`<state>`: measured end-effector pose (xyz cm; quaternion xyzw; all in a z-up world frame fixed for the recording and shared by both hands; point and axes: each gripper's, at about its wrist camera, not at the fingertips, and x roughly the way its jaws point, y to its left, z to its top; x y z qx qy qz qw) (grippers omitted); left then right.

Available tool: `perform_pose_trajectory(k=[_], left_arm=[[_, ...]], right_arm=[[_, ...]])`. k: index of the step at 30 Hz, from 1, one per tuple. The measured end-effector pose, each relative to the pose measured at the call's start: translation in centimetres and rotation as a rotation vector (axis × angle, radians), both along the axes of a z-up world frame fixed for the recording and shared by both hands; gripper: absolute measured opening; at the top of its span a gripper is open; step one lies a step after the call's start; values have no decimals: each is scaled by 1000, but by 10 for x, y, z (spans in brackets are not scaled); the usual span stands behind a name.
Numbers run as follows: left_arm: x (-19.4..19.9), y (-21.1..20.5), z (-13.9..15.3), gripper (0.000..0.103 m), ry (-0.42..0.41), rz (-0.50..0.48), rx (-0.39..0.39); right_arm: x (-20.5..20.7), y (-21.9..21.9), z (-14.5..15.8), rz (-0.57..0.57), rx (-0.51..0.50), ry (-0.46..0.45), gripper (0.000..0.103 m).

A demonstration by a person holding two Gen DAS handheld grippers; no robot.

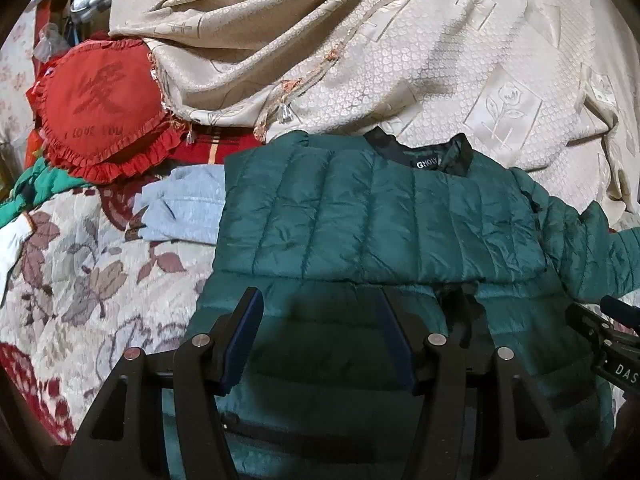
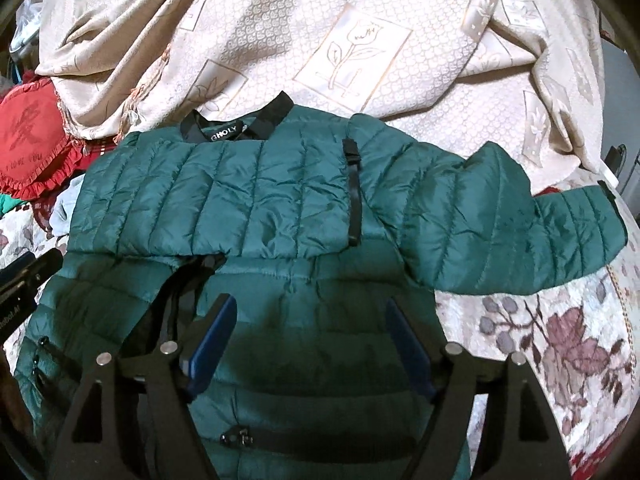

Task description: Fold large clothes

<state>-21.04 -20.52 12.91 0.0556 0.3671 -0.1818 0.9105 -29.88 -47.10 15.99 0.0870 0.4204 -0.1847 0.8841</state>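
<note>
A dark green quilted puffer jacket (image 1: 380,216) lies spread on the bed, black collar at the far side. It also shows in the right wrist view (image 2: 248,196). One sleeve lies folded across the chest. The other sleeve (image 2: 512,224) sticks out to the right. My left gripper (image 1: 320,308) is open and empty above the jacket's lower left part. My right gripper (image 2: 308,312) is open and empty above the jacket's lower middle. The right gripper also shows at the right edge of the left wrist view (image 1: 608,328).
A floral bedspread (image 1: 80,264) lies under the jacket. A beige patterned blanket (image 1: 360,48) is heaped behind. A red heart-shaped pillow (image 1: 100,112) and a light blue garment (image 1: 188,208) lie to the left.
</note>
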Motion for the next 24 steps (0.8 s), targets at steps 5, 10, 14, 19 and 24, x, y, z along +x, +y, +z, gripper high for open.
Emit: perform_pose_trajectory(k=[5,10,14,19,24], left_arm=[[-9,0,0,41,14,-2,-6],[-16,-1,2,41,17,-9,-11],[-22,-5,4,41,13,-15,-14],[-29,-9,9,41,4,-28,-32],[-37,-17,9,41,2,-49,-32]], right_arm=[[-9,2,1,1,-16,0,81],[-16,1,4,-6,-15,-10,81],[-21,-1,5,-10,-23,-11,81],[-28,-4,6,-17,-33,-7,82],[-35,-6,5,-25,-36,-15,82]])
